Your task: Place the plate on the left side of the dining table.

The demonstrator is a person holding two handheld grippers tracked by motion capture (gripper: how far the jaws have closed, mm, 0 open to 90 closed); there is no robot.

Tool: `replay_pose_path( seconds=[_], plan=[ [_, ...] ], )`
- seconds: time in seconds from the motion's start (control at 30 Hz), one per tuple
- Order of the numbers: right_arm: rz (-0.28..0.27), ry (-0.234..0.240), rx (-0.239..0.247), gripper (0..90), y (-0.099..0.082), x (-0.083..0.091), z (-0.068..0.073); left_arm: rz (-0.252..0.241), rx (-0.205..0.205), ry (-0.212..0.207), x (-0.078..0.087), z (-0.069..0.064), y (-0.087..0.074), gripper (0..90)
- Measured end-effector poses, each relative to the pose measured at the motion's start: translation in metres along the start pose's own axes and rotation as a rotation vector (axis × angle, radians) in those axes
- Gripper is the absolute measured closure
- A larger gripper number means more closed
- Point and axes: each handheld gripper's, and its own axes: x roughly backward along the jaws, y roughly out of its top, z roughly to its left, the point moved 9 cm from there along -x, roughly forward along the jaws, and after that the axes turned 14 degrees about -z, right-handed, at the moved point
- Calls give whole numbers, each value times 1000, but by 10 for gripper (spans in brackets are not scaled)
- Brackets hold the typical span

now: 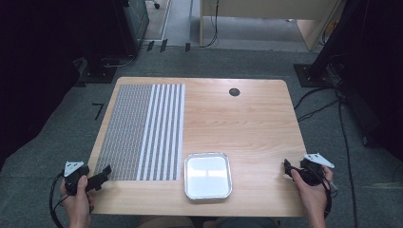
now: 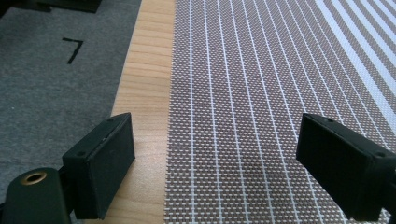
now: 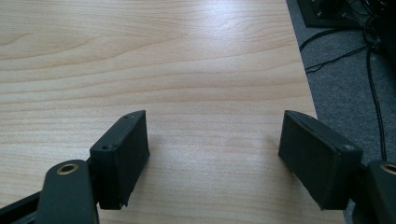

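The wooden table (image 1: 247, 123) carries a striped woven placemat (image 1: 142, 130) at the left of the frame and an empty metal tray (image 1: 207, 175) at the lower centre. Nothing looks begun: the left gripper (image 1: 105, 174) hovers, jaws released, at the placemat's near corner; the right gripper (image 1: 288, 167), also released, holds nothing over bare wood.
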Motion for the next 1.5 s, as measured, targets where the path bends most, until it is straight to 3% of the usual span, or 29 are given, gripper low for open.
replay_pose_path(
  seconds=[0.37,0.43,0.47,0.73,1.0,1.2,1.5],
  plan=[
    [9,7,3,186,0,-1,1,-17,22,30,3,2,8,115],
    [11,12,-1,164,0,-2,2,-19,4,29,3,-2,11,115],
    [13,12,2,156,0,-2,2,-22,-24,37,4,-5,13,116],
    [14,4,-37,176,2,0,4,-45,-43,63,5,-21,23,116],
    [-46,0,-47,173,14,6,14,-61,-23,12,3,-45,29,115],
    [-73,21,-58,173,22,12,26,-66,-13,-9,3,-56,30,115],
    [-82,52,-51,172,28,14,43,-59,-31,-17,2,-67,29,115]
  ],
)
